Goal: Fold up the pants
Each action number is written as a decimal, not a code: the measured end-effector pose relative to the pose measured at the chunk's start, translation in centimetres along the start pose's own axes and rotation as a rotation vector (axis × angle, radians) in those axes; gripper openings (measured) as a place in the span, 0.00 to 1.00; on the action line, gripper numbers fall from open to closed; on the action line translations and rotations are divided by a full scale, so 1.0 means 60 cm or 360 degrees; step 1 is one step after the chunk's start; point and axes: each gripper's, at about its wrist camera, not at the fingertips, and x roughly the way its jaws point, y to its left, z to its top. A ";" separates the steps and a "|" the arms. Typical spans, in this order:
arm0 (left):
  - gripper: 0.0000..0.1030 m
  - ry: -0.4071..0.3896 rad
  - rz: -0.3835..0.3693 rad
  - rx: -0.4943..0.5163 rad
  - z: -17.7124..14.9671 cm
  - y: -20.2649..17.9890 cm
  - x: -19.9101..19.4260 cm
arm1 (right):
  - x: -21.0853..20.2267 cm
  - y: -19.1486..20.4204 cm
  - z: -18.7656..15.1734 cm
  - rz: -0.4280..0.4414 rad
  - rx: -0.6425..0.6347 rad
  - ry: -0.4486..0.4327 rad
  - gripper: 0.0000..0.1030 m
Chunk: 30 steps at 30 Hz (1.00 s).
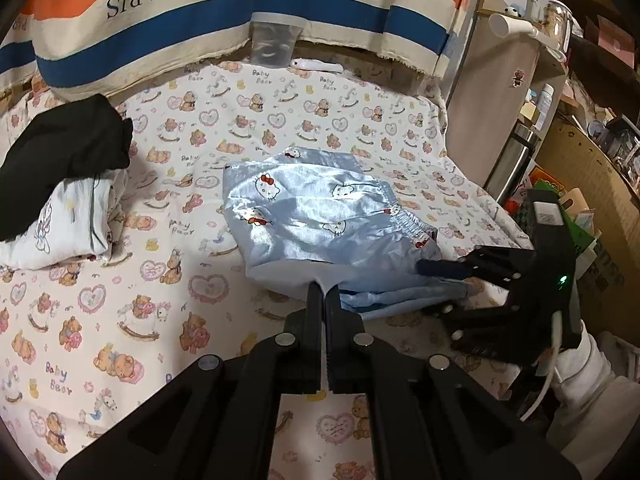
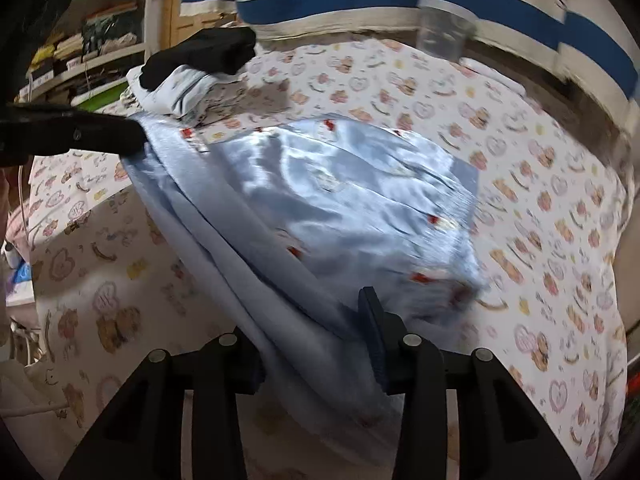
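Light blue satin pants [image 1: 312, 208] with a cartoon cat print lie folded on the bear-print bedsheet [image 1: 120, 320]. My left gripper [image 1: 323, 290] is shut on the near edge of the pants, with a thin fold of blue cloth pinched between its fingers. My right gripper [image 1: 434, 288] reaches in from the right at the layered edge below the elastic waistband. In the right wrist view the pants [image 2: 320, 200] are blurred. Their folded edge runs between the right gripper's [image 2: 316, 320] jaws, which stand apart and do not pinch it. The left gripper [image 2: 136, 140] holds the far corner.
A stack of folded clothes [image 1: 60, 184], black on white, sits at the left of the bed. A clear plastic tub [image 1: 276, 40] and a striped PARIS cloth [image 1: 200, 8] stand at the back. Cluttered shelves and a cardboard box [image 1: 592, 184] border the right edge.
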 end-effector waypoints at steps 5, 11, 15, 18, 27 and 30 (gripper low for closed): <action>0.01 0.0012 0.0019 -0.0026 -0.006 0.005 0.004 | -0.012 -0.018 -0.017 -0.0044 0.0013 -0.0017 0.38; 0.01 0.0045 0.0042 0.0000 -0.014 -0.002 0.006 | -0.010 -0.037 -0.026 -0.0010 0.0098 -0.0008 0.38; 0.02 0.0063 0.0047 0.0002 -0.019 -0.001 0.006 | -0.014 -0.034 -0.028 -0.0045 0.0083 -0.0015 0.38; 0.02 0.0080 0.0046 -0.0017 -0.023 0.006 0.009 | -0.014 -0.033 -0.032 -0.0057 0.0095 0.0020 0.38; 0.14 0.0132 0.0048 0.0055 -0.038 -0.004 0.024 | -0.026 -0.039 -0.045 -0.0066 0.0241 0.0056 0.11; 0.37 0.0132 0.0082 0.0137 -0.050 -0.016 0.026 | -0.021 -0.049 -0.039 -0.0028 0.0311 0.0074 0.08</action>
